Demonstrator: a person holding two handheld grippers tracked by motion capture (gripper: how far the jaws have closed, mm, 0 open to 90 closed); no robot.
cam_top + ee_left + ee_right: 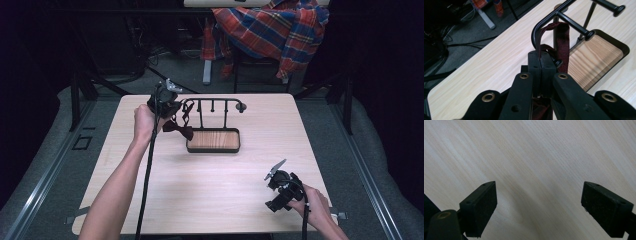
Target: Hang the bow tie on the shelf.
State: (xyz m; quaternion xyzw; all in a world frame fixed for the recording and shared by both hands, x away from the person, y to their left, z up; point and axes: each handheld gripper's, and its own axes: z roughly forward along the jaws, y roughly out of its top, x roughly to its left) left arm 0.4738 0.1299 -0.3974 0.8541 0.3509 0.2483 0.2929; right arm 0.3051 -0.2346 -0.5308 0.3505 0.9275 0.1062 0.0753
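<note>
A dark red bow tie (pixel 181 131) hangs by its strap from the left end of a black rack (pixel 212 102) that rises from a wood-bottomed tray (pixel 213 140). My left gripper (pixel 170 111) is at that end, shut on the strap. In the left gripper view the jaws (pixel 540 58) are pressed together on the strap (pixel 562 41), which loops over the rack's curved bar (pixel 537 27). My right gripper (pixel 274 192) sits low over the table's front right corner, open. Its pads (pixel 480 207) stand wide apart above bare wood.
The light wooden table (pixel 210 190) has free room in front of the tray and to its right. A plaid shirt (pixel 272 30) is draped over a chair beyond the far edge. Dark stands and cables lie on the floor behind.
</note>
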